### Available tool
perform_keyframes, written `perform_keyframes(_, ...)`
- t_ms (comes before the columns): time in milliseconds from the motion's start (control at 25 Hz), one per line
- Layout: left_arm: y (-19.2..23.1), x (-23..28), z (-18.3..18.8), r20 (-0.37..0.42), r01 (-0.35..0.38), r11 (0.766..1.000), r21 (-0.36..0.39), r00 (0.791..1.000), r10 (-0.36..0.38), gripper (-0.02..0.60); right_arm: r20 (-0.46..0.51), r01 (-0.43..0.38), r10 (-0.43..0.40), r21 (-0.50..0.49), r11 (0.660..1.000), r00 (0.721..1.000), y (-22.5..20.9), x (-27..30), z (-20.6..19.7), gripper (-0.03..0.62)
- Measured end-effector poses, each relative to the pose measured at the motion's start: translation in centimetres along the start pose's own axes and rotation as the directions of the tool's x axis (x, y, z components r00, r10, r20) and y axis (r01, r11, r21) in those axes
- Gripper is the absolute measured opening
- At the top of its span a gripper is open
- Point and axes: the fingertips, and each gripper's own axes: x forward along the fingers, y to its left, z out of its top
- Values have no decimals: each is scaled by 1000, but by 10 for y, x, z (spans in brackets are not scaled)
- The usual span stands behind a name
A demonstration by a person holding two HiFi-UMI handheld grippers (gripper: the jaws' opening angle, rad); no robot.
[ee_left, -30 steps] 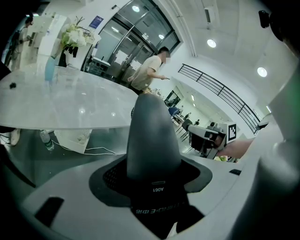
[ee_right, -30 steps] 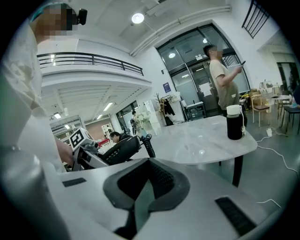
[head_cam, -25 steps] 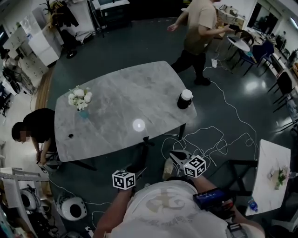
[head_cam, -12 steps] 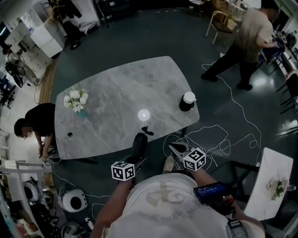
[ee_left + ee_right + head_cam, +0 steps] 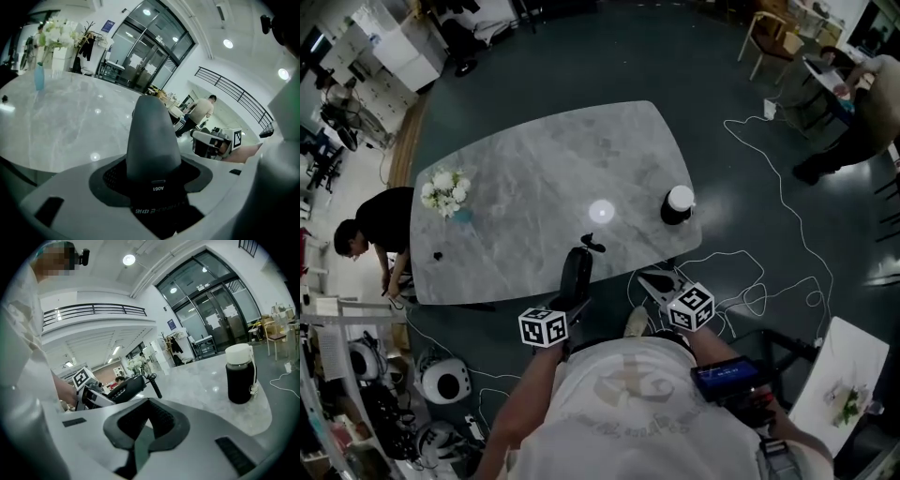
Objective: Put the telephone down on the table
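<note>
The telephone (image 5: 576, 277) is a dark, long handset with a short antenna at its far end. My left gripper (image 5: 563, 306) is shut on its near end and holds it over the near edge of the grey marble table (image 5: 534, 178). In the left gripper view the handset (image 5: 150, 138) rises between the jaws of that gripper (image 5: 153, 180), with the tabletop (image 5: 61, 122) behind it. I cannot tell whether it touches the table. My right gripper (image 5: 653, 282) hangs just off the table edge to the right, shut and empty (image 5: 149, 425); it looks at the handset (image 5: 127, 388).
A black bottle with a white cap (image 5: 676, 202) stands near the table's right edge. A vase of white flowers (image 5: 442, 194) and a small dark object (image 5: 438, 255) are at the left. A person (image 5: 373, 230) crouches by the left side. Cables (image 5: 750, 281) lie on the floor.
The left gripper has carried the telephone forward, from below the table's near edge to over it. The right gripper came along. The walking person has moved off to the right.
</note>
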Motion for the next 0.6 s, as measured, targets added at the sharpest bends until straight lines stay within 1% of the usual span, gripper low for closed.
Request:
perform_keyframes(120,-4,9,8,4,-10,1000,-5,1000,10,279,3,-13,13,-3,1000,1000,-8,-2,5,15)
perform_keyframes(280,-10,16,18,0,-16,1000,7,1000,16,279,14,-10,10,1,1000,1000,-18,-8,8,15)
perform_keyframes(400,-15,21,25,-11,-15,1000,20,1000,15,279,19,6,-6,7,1000,1000,-27,-16,10,15)
perform_keyframes(600,-14,33,29,-55,-17,999,41,998,19,279,18,48,-49,40,998,999,-41,-24,6,15)
